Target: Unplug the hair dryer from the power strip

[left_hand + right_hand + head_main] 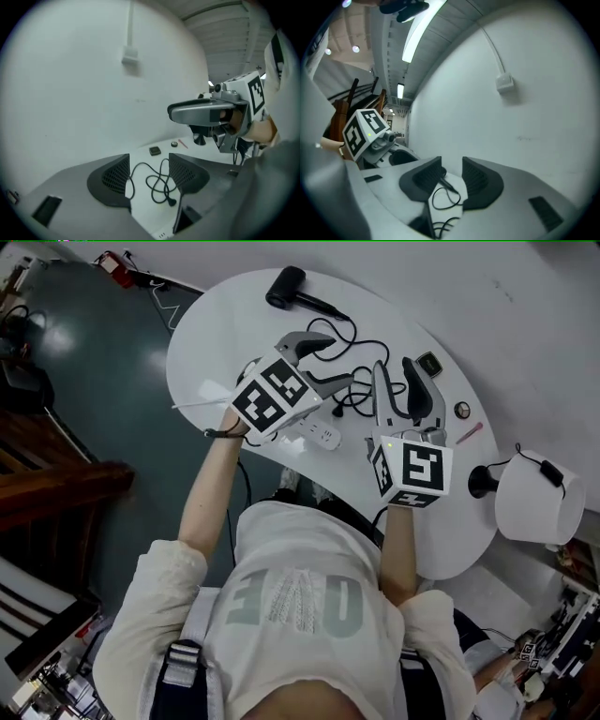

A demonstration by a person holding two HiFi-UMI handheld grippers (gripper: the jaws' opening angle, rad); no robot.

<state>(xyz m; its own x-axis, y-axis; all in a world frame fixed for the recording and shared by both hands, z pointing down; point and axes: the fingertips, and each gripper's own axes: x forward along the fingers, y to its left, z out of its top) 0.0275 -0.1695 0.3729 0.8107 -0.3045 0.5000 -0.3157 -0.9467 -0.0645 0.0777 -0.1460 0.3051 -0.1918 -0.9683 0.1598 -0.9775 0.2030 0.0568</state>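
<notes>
Your left tongs (323, 362) and right tongs (394, 373), both spread and empty, held over the table (225, 334). Below them the power strip (320, 434); beyond, the coiled cord (361, 343), then the hair dryer (291, 289). Check the plug (171, 202) lies free before withdrawing.

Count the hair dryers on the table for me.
1. The black hair dryer lies at the table's far edge. The left gripper and the right gripper hover over the middle and cover part of the tabletop, so another could be hidden there.
</notes>
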